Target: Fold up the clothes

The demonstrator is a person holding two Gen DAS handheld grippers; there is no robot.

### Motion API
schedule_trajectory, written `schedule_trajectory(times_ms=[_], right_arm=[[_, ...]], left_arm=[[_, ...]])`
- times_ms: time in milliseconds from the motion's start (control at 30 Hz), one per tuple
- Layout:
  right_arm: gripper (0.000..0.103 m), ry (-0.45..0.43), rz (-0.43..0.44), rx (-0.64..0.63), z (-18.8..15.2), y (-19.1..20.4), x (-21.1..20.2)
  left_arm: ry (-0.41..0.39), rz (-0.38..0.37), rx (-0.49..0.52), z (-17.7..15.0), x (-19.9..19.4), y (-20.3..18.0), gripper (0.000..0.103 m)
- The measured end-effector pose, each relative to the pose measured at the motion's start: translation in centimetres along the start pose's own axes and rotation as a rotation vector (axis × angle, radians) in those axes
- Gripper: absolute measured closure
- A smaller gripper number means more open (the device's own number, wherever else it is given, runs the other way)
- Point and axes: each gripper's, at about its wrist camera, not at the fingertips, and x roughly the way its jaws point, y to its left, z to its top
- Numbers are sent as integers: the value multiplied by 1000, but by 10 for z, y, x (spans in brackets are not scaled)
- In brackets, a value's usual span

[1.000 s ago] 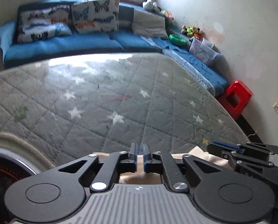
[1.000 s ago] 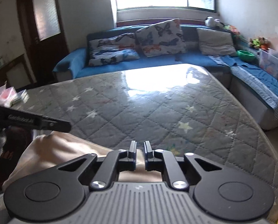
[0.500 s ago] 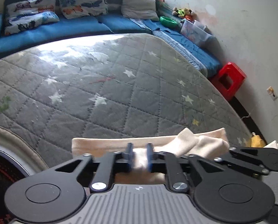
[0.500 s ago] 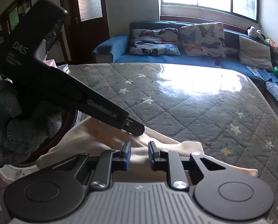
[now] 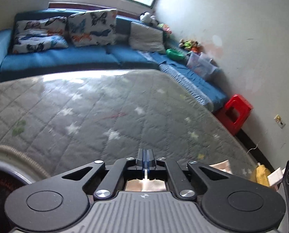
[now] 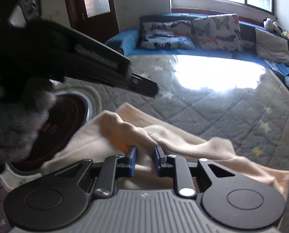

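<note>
Since a moment ago the right gripper (image 6: 144, 160) has parted its jaws over the cream garment (image 6: 175, 141); the left gripper (image 5: 145, 160) has pinched shut. The garment lies lengthwise along the mattress (image 6: 212, 104) near edge, sofa (image 5: 67, 58) beyond.

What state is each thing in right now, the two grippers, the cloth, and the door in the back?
Left gripper: fingers shut, nothing visibly between them.
Right gripper: fingers open, over the cloth.
Cream cloth: rumpled, lying on the grey quilted mattress, not gripped.
Door: closed.
</note>
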Motion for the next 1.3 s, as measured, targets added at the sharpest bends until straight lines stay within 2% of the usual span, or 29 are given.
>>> schedule_trajectory(times_ms=[133,200,333,433,533,600,667,800,933,1000,1133,1200,1300], right_arm=[[83,3,14,7,3,-2,-4],[83,-12,29,20,7,-5,-10],[83,-52,58,64,19,-17,-23],[83,-67,38,97,28,-27,-23],[83,-39,22,99,30,-29,-9],[82,-25,21,97,28,-28,1],[76,-10,21,95,26,-26,10],[72,10,17,90,23,-23,26],[79,5,-19,31,22,-14,26],[88,-2,-33,31,22,-14,27],[90,-16,-61,40,25,-16,28],[90,-24,-75,44,26,-17,29],[91,-35,-96,51,27,-18,30]], left_arm=[[21,39,5,-9,-2,8,96],[15,30,24,-15,-5,10,96],[16,62,72,-31,-7,10,96],[23,82,81,-38,-4,11,96],[16,92,84,-43,-4,11,95],[13,89,83,-45,-6,11,90],[14,86,88,-46,-8,12,88],[0,103,103,-47,-13,13,61],[-7,113,126,-50,-15,13,49],[-6,120,135,-53,-14,12,44],[-20,125,165,-57,-16,8,30],[-33,126,180,-58,-17,7,18],[-45,119,191,-60,-18,5,11]])
